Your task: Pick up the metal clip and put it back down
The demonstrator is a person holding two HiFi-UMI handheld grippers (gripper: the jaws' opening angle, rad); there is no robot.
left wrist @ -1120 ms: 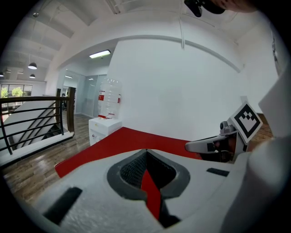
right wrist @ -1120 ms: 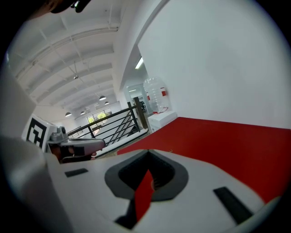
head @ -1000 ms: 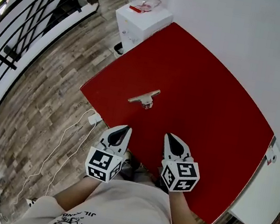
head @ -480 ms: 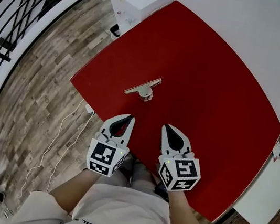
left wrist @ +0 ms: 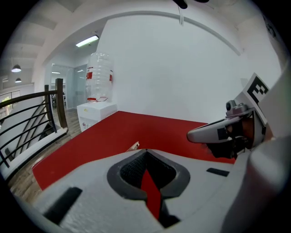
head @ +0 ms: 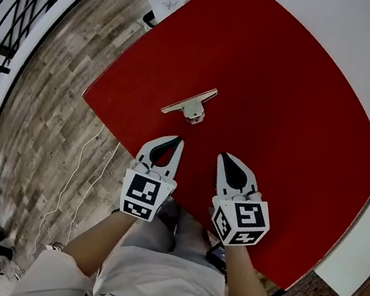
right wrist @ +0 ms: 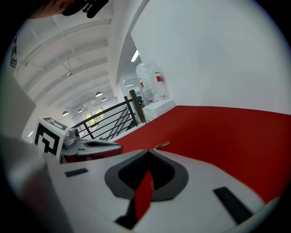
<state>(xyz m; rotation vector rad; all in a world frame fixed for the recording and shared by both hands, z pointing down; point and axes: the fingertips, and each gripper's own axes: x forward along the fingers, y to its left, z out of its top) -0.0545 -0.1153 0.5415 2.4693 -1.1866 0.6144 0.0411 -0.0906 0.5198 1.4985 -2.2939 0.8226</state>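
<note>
1. Head view. The metal clip [head: 189, 104] lies flat on the red surface [head: 288, 119], ahead of both grippers and touched by neither.
   - Its long axis runs from lower left to upper right, roughly crosswise to the line of the fingers.
   - The left gripper [head: 174, 140] is the nearer of the two, with the clip almost straight ahead of its tip. The right gripper [head: 224, 159] stands off to the side.
   - Both pairs of fingers are pressed together, with nothing between them.
   - In my judgement a grasp calls for spreading the fingers first.
2. Left gripper view. The fingers meet at the tip and hold nothing.
   - One end of the clip [left wrist: 133, 146] shows just beyond the tip, slightly left of it.
   - The right gripper [left wrist: 213, 133] is alongside.
   - A water dispenser [left wrist: 97, 107] stands past the far corner of the surface.
3. Right gripper view. The fingers are likewise closed and empty.
   - The clip [right wrist: 162, 145] sits just beyond the tip, slightly right of it.
   - The left gripper [right wrist: 93, 146] is beside it.
4. Room. There is wood plank floor [head: 45, 99], a black railing [head: 10, 16] and a white wall [right wrist: 218, 50].
</note>
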